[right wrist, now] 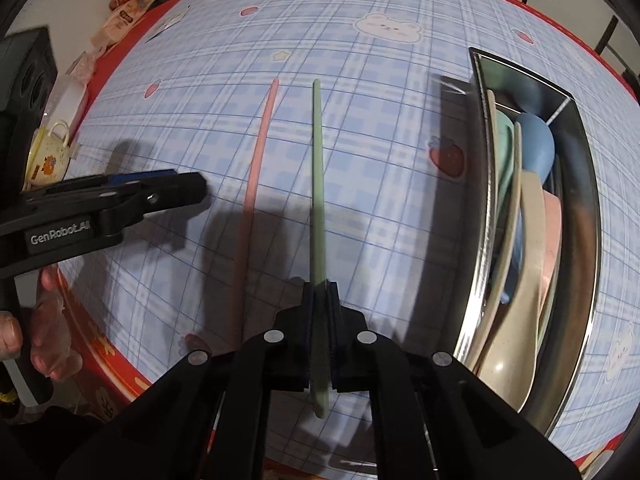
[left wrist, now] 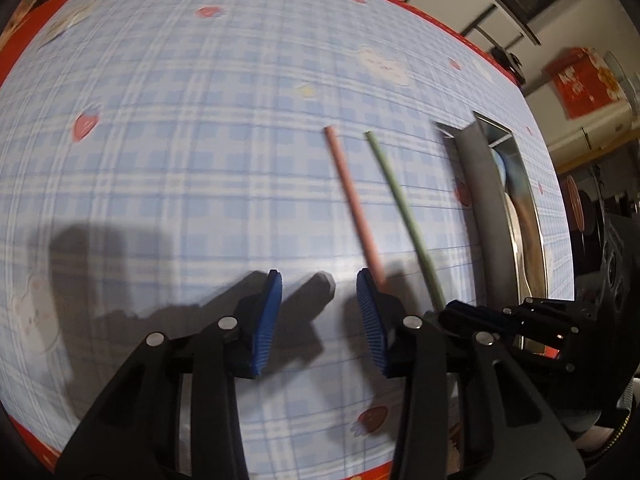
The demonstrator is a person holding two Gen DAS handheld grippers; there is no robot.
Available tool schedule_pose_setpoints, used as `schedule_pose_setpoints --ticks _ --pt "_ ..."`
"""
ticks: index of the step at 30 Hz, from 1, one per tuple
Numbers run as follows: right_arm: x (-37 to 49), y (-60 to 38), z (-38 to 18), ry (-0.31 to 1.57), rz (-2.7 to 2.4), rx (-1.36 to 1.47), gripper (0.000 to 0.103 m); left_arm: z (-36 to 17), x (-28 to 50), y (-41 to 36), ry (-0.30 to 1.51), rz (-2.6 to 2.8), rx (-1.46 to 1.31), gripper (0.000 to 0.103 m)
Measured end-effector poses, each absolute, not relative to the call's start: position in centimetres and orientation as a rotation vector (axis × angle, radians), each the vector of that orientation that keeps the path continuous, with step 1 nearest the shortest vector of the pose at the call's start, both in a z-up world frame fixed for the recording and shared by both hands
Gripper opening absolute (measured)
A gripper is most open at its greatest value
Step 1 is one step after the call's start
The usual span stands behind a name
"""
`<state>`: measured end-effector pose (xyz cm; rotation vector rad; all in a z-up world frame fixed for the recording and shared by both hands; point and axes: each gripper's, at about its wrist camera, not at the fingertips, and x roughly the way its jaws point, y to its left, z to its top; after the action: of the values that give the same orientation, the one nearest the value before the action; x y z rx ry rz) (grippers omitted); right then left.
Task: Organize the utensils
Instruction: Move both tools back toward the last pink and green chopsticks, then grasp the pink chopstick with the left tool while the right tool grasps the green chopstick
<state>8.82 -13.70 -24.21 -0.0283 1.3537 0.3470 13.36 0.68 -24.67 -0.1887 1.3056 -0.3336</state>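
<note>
Left gripper (left wrist: pixel 319 286) hangs parted over the blue checked tablecloth (left wrist: pixel 180 152), thin pink chopstick (left wrist: pixel 354 200) just past its right finger, touching nothing.

The right gripper (right wrist: pixel 320 300) clamps one chopstick (right wrist: pixel 319 184), which reaches forward from its jaws. A second chopstick (right wrist: pixel 258 152) lies on the table (right wrist: pixel 360 40) just left; a tray (right wrist: pixel 486 200) of utensils (right wrist: pixel 528 240) sits right.
</note>
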Motion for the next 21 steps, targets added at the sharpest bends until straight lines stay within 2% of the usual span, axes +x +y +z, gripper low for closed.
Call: schedule_pose_setpoints --ticks 11,16,21 --pt "8.5 -15.0 -24.2 1.342 0.370 0.027 0.007 -25.1 14.0 -3.5 1.250 -0.340 -0.002 0.042" --pt "8.3 -15.4 -24.1 1.338 0.373 0.032 0.007 -25.3 13.5 -5.1 1.216 -0.313 0.110 0.047" --pt "8.3 -15.4 -24.0 1.336 0.373 0.041 0.007 -25.5 13.1 -6.2 1.200 -0.277 0.205 0.046"
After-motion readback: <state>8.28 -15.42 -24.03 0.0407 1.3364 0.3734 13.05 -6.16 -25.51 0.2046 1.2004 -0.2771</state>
